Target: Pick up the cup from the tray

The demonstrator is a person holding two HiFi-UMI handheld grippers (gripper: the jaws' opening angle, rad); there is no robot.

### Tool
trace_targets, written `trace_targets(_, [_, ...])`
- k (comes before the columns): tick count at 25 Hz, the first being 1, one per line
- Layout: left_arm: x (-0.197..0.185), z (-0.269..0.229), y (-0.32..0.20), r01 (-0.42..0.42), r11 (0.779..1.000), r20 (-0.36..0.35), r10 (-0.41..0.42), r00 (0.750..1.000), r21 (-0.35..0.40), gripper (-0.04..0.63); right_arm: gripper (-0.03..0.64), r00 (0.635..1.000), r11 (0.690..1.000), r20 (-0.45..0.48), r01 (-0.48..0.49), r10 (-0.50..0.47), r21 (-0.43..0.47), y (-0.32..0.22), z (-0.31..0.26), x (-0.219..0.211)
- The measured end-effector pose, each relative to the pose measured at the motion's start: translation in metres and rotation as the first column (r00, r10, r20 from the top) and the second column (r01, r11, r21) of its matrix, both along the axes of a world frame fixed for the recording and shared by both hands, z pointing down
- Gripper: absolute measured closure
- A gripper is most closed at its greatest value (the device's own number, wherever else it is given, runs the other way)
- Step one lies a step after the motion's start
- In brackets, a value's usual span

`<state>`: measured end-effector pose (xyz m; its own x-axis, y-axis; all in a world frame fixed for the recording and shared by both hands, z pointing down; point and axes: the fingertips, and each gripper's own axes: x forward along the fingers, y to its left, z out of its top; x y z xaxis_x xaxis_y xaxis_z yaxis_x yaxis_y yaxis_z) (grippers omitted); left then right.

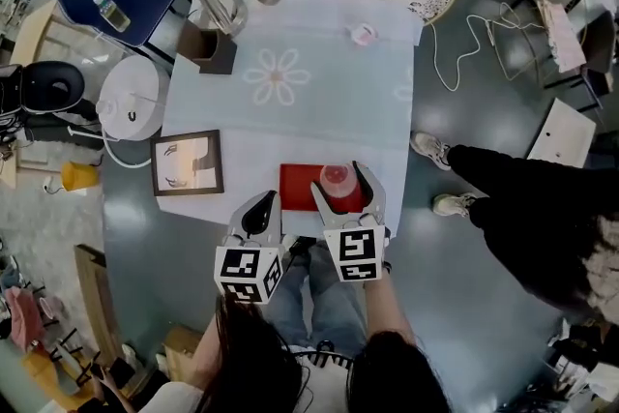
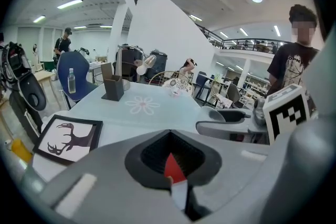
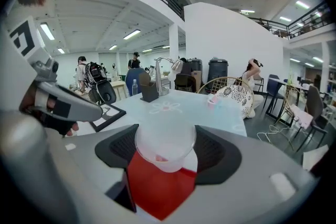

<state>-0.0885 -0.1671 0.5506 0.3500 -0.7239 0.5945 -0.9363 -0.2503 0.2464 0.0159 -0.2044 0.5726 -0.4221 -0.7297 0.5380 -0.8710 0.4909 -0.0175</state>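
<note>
Cup of clear plastic [image 3: 165,144], pinkish at the bottom, sits low centre in the right gripper view. The right gripper [image 3: 165,153] holds it, dark pads against its two sides. Whether the cup's base touches the flat red tray [image 3: 157,191] beneath is hard to make out. In the head view's lower middle, that gripper covers much of the tray. Just left of it, the left gripper [image 1: 259,208] is closed and empty. Only a red sliver shows through its slit.
</note>
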Motion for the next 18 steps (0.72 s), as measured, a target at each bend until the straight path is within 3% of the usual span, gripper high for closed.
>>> trace_targets(6, [0.003,-0.011,-0.011,0.027,1.0,-0.01,-0.027,1.0,0.011,0.595,0.27,1.0,0.999,0.006,-0.009,0.009,0.031,-0.044,-0.019,0.005])
trace_targets(18, [-0.006,-0.003,-0.051,0.121,0.991,0.0,-0.121,0.993,0.057,0.595,0.272,1.0,1.0,0.021,0.019,-0.018,-0.017,-0.082,0.018,0.004])
